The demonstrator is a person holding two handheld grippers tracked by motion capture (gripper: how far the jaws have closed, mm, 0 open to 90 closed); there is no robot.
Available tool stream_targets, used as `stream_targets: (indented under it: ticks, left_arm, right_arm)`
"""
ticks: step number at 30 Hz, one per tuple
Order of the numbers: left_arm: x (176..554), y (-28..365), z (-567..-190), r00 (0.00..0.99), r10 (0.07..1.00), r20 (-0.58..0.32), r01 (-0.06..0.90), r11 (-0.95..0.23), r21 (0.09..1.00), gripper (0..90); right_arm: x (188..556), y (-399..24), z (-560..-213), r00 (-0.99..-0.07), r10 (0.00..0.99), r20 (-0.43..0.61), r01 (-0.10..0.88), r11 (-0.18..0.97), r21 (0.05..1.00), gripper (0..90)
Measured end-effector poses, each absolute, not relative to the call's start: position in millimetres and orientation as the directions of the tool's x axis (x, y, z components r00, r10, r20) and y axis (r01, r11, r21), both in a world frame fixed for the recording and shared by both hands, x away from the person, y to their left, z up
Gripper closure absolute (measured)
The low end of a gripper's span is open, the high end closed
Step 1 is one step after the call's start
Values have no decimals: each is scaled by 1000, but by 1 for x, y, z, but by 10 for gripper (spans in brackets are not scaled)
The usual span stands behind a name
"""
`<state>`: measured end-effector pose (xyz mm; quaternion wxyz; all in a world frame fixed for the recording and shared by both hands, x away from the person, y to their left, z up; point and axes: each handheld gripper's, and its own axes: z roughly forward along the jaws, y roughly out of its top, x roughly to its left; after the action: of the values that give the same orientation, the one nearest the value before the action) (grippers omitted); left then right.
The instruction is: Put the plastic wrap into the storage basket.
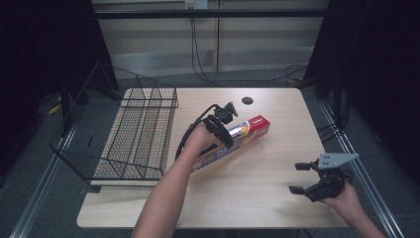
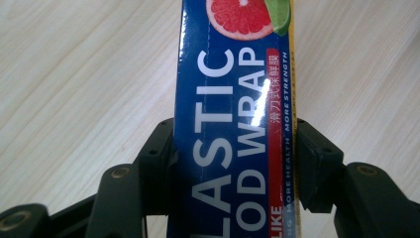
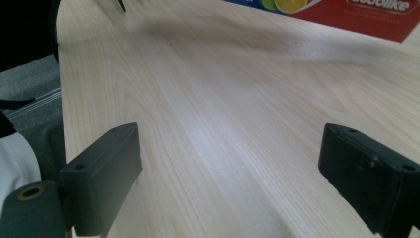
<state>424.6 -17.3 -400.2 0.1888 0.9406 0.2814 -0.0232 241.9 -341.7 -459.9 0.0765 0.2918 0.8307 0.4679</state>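
The table (image 1: 277, 198) has bare wood from 3 to 6 o'clock of its centre. At 9 o'clock a wire rack (image 1: 133, 139) covers its left side and overhangs the edge, and a dark round hole (image 1: 247, 100) sits at 12 near the far edge.

The box (image 1: 247, 133) of plastic wrap lies slantwise at the middle, its red end towards 2 o'clock and its other end towards 7. The left gripper (image 1: 229, 144) comes onto it from 7 o'clock and is clamped across its width, a jaw pressed on each long side. The right gripper (image 1: 296, 177) hovers at 4 o'clock, close to the right edge and well apart from the box, its jaws spread wide with nothing between them.

The left gripper view shows the box (image 2: 233, 124) running up from between the jaws, with white lettering on blue and a cut grapefruit printed at 12 o'clock; the high view cannot make these out. The right gripper view looks low across the wood to the box's red end (image 3: 376, 20) at 1 o'clock and catches a table edge (image 3: 62, 99) at 9.
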Motion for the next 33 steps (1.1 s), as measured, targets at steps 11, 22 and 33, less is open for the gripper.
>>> stream_targets:
  ticks: [11, 22, 33]
  left_arm:
    - [429, 6, -376, 817, 562, -129, 569, -749, 339, 441]
    - [429, 21, -358, 791, 600, -123, 599, -716, 359, 440]
    - [430, 35, -344, 762, 635, -127, 631, -683, 368, 440]
  right_arm:
    - [242, -340, -460, -822, 552, 144, 408, 393, 824, 91]
    - [243, -339, -460, -824, 549, 141, 405, 396, 824, 79]
    - [243, -338, -460, -822, 552, 140, 405, 394, 825, 63]
